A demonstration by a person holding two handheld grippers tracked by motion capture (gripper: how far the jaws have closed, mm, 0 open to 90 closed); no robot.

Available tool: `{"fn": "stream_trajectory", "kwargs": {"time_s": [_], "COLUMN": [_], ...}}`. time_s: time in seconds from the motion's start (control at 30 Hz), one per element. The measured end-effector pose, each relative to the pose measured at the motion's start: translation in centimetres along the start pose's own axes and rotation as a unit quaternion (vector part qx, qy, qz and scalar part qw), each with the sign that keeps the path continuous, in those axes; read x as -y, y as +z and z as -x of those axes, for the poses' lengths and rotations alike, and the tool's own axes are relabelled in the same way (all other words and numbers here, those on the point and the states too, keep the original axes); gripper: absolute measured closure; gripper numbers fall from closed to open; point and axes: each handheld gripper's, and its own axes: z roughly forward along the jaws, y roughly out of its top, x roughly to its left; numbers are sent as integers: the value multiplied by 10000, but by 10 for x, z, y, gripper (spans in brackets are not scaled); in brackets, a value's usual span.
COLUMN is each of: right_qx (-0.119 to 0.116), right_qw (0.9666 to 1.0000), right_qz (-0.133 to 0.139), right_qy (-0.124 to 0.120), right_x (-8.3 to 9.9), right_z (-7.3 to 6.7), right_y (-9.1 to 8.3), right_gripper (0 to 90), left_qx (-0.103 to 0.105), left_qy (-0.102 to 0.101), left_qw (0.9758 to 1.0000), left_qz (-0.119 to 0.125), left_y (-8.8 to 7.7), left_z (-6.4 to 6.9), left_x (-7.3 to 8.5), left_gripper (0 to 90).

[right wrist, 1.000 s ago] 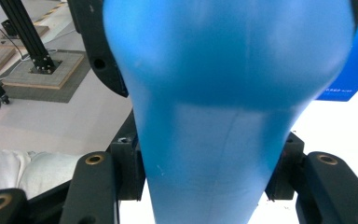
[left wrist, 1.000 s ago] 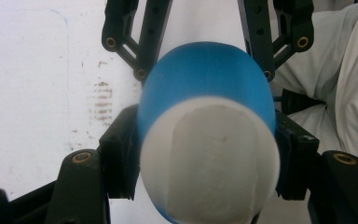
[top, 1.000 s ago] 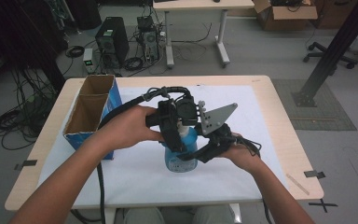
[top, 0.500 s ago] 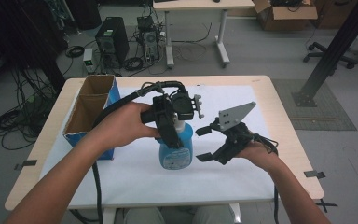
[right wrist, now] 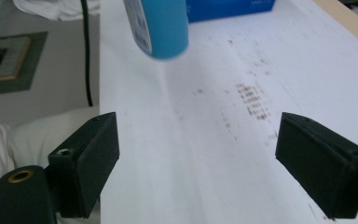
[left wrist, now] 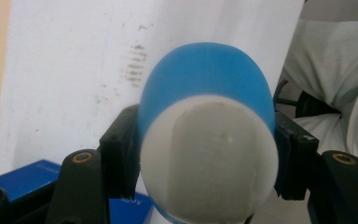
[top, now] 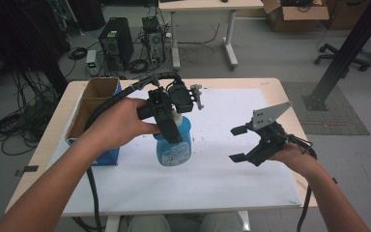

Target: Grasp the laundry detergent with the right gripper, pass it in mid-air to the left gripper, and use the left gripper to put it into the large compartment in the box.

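High view: the left gripper [top: 166, 121] pinches the neck of a blue plastic spray bottle with a white label [top: 174, 145], holding it upright over the white paper sheet [top: 222, 183] that covers the wooden table [top: 280, 84], just beside the open blue cardboard box [top: 94, 106]. The right gripper [top: 239, 143] hangs well apart to the bottle's right; its 2 jaws have just been opening and stand spread with nothing between them.

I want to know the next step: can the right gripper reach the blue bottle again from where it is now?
Probably yes. The right gripper is open beside the blue bottle, nothing lies between them, and the left gripper grips only the top.
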Motion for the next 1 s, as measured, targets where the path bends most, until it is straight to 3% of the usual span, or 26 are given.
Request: {"fn": "stream_trajectory", "kwargs": {"time_s": [0.27,0.3,0.4,0.43,0.5,0.63,0.7,0.73,0.83,0.9,1.0], "right_qx": [349,440,507,594,636,803,808,808,852,859,896], "right_qw": [9980,9964,9946,9919,9905,9849,9836,9836,9788,9782,9751], "right_qz": [-523,-713,-894,-1122,-1216,-1530,-1604,-1604,-1859,-1889,-2025], "right_qy": [92,108,108,89,76,81,136,136,122,114,119], "right_x": [7,8,8,8,9,10,11,11,12,12,13], "right_z": [3,3,4,4,5,7,8,8,8,8,9], "right_y": [-28,-34,-38,-42,-44,-56,-60,-60,-66,-68,-72], "right_gripper": [113,101,98,95,94,71,70,70,70,70,65], "left_qx": [-215,-231,-335,-372,-447,-536,-633,-633,-727,-754,-807], "left_qy": [-556,-642,-883,-959,-1089,-1453,-1694,-1694,-1911,-2055,-2365], "left_qw": [9982,9976,9955,9946,9930,9879,9834,9834,9786,9755,9679], "left_qz": [-99,-99,-99,-114,-124,-110,-149,-149,-219,-236,-267], "left_y": [-16,-18,-26,-29,-35,-45,-51,-51,-57,-60,-67], "left_z": [-12,-14,-19,-21,-24,-33,-40,-40,-47,-52,-61], "left_x": [6,8,11,12,15,21,26,26,31,34,40], "left_gripper": [381,380,380,380,380,380,380,380,380,380,380]}}
